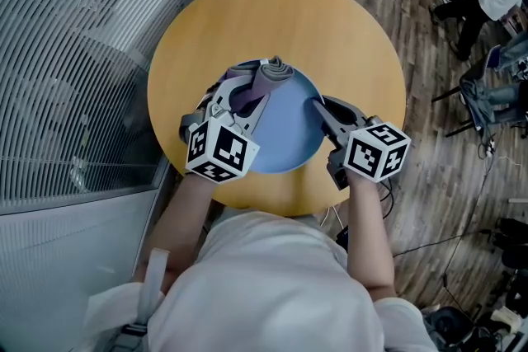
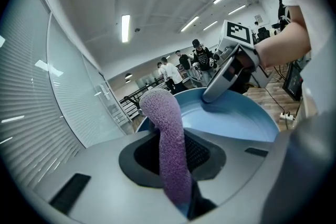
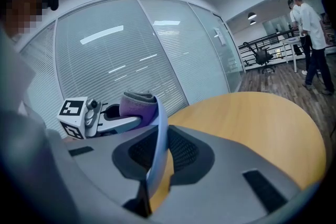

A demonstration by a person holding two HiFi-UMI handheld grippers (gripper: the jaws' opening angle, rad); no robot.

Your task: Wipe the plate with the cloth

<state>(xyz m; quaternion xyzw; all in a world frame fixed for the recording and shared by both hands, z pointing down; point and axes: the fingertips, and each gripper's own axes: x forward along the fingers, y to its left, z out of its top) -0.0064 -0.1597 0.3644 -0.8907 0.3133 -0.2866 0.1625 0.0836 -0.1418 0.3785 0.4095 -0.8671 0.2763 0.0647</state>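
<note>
On the round wooden counter (image 1: 272, 21) a blue plate (image 1: 289, 132) lies toward the edge nearest the person, and both tongs meet at it. Seen from the head view, the left tongs (image 1: 254, 91) reach over the plate's left rim and the right tongs (image 1: 318, 106) come in from its right side. The left tongs are closed on a purple cloth (image 1: 271, 77). In the left gripper view the cloth is a folded, nubbly strip pinched between the two jaws. Its free end sticks up and forward past the tips, over the left part of the plate. Whether that end touches the plate's surface I cannot tell. The right tongs are clamped on the plate's right rim. The right gripper view shows the thin blue edge running straight between the jaws, with the pads close on either side of it. That view also shows the left tongs and the cloth just past the plate's edge, with the left tongs' marker cube (image 3: 72, 112) behind them. From the left gripper view, the tip of the right tongs rests on the plate's far rim, across the bare blue basin from the cloth. A glass wall with blinds (image 1: 74, 62) stands beside the counter on the person's left, and a wooden floor (image 1: 429, 53) shows on the right.
</note>
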